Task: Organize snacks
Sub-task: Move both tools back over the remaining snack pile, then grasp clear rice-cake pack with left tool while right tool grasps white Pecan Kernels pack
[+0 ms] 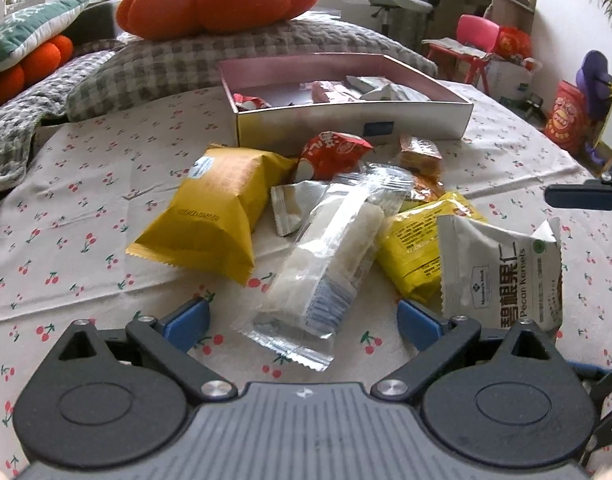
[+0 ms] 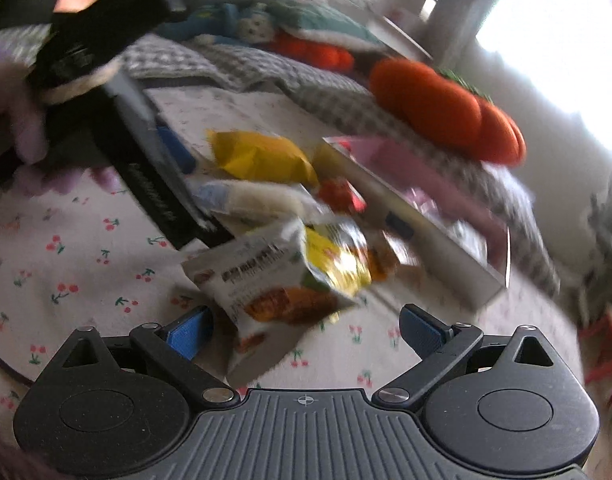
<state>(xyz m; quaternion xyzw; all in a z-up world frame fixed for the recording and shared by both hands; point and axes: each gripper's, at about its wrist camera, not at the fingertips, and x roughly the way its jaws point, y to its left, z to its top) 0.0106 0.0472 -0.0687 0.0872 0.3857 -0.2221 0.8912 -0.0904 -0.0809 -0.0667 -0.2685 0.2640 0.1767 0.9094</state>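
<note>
clear rice-cracker packet [image 1: 326, 256] lies lengthwise, pointing toward box [image 1: 346, 120].

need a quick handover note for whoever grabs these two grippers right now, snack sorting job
Left gripper: open, holding nothing, with the clear rice-cracker packet lying between its fingers, not pinched.
Right gripper: open, empty, the white pecan packet just ahead of it; that view is blurred.
Things: the open box sits on the cherry-print cloth behind the pile and already holds a few packets. Still loose in front of it: big yellow bag, red packet, small orange packet, yellow packet, silver sachet.
Left to do: move the loose packets into the box.
</note>
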